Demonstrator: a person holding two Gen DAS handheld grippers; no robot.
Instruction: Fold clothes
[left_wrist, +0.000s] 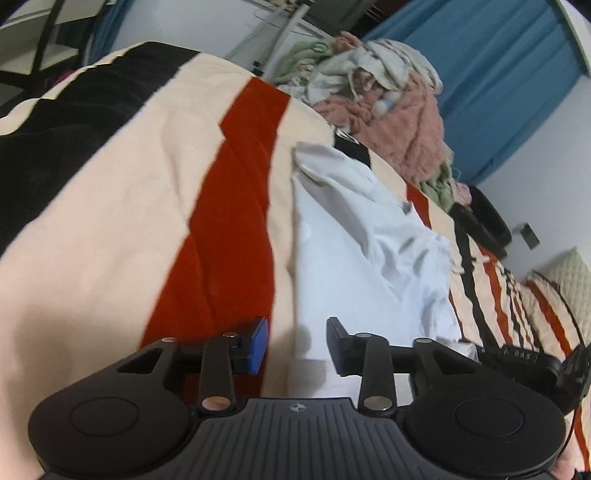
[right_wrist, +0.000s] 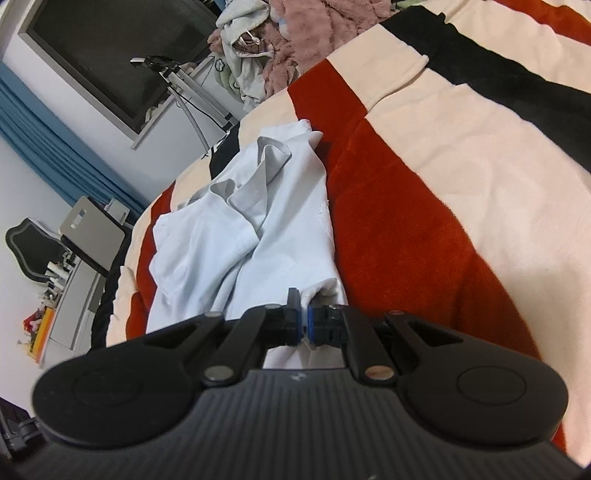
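Pale blue shirt (right_wrist: 243, 236) laid on striped blanket (right_wrist: 461, 192), partly folded, collar rumpled. Right gripper (right_wrist: 303, 325) clamped on shirt hem; left gripper (left_wrist: 297, 345) held apart over hem. Unsorted clothes pile (left_wrist: 373, 85) seen beyond; folding judged incomplete

A bed is covered by a plush fleece blanket (left_wrist: 122, 206) striped in broad bands of cream, rust red and black. A pale blue collared shirt (right_wrist: 236, 236) is laid crumpled directly on the blanket, partly across a red band, with its grey-lined collar turned up. At the far end of the bed a loose heap of clothes (left_wrist: 373, 85) is piled on the blanket: fuzzy pink, pale green and off-white garments are tangled together. A quilted cream pillow (left_wrist: 569, 280) is seen at the bed's edge.
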